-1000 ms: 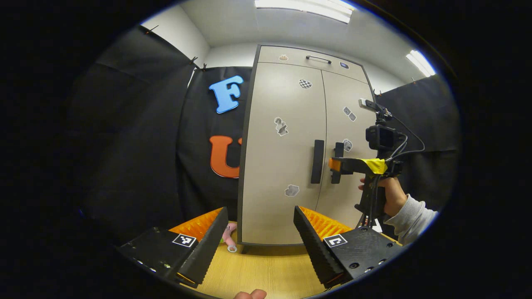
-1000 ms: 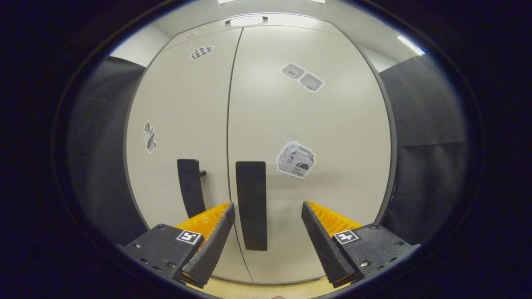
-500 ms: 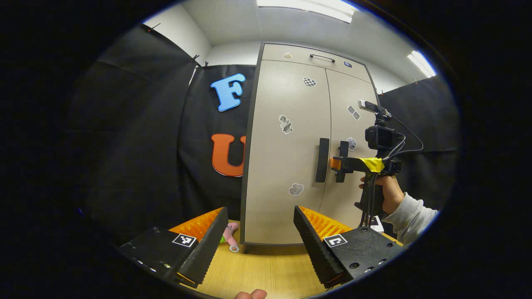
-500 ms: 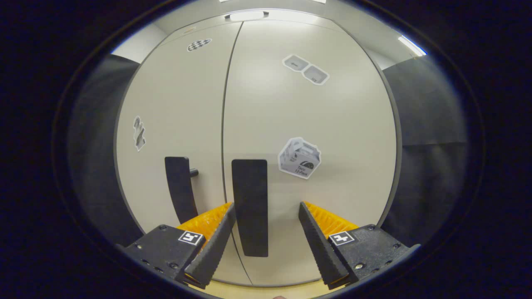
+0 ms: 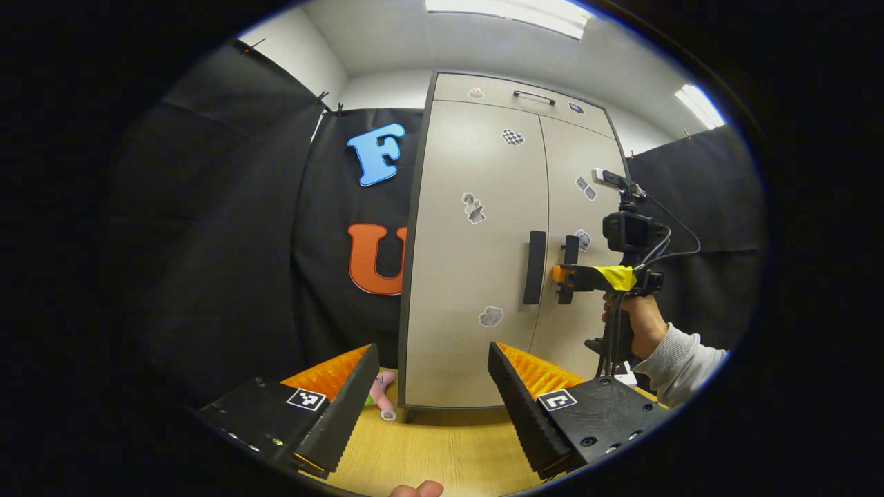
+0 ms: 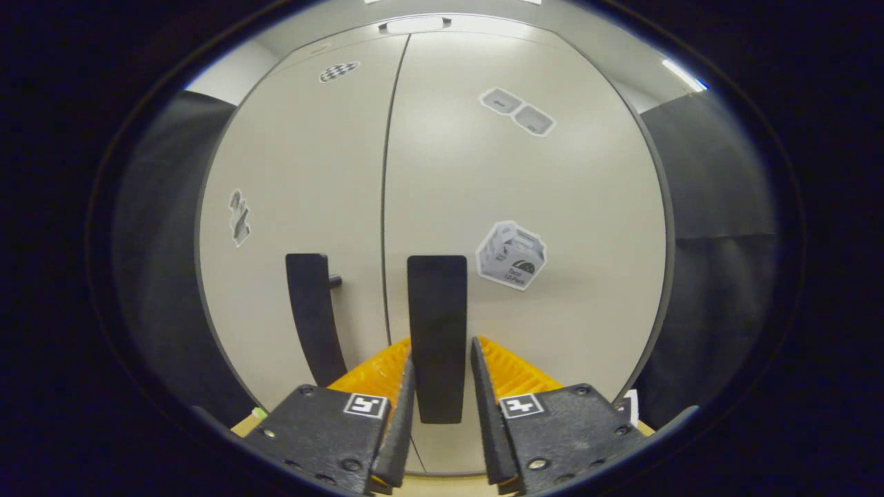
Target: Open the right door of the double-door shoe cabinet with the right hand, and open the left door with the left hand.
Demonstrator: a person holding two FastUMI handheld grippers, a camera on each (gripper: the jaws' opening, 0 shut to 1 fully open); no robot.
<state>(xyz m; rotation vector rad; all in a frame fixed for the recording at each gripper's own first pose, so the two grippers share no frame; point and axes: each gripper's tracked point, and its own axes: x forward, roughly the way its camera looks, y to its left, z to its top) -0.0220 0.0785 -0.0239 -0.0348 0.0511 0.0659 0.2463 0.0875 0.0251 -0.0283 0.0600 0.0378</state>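
Right door handle gripped; both cabinet doors closed.

Left gripper [image 5: 428, 386] hovers over the table [image 5: 442, 449], jaws apart, well short of the left door handle [image 5: 534, 267]. Right gripper [image 6: 442, 393] has jaws clamped on the right door handle [image 6: 436, 331]. Advice: pull outward along the hinge arc, keeping the grip square to prevent slipping.
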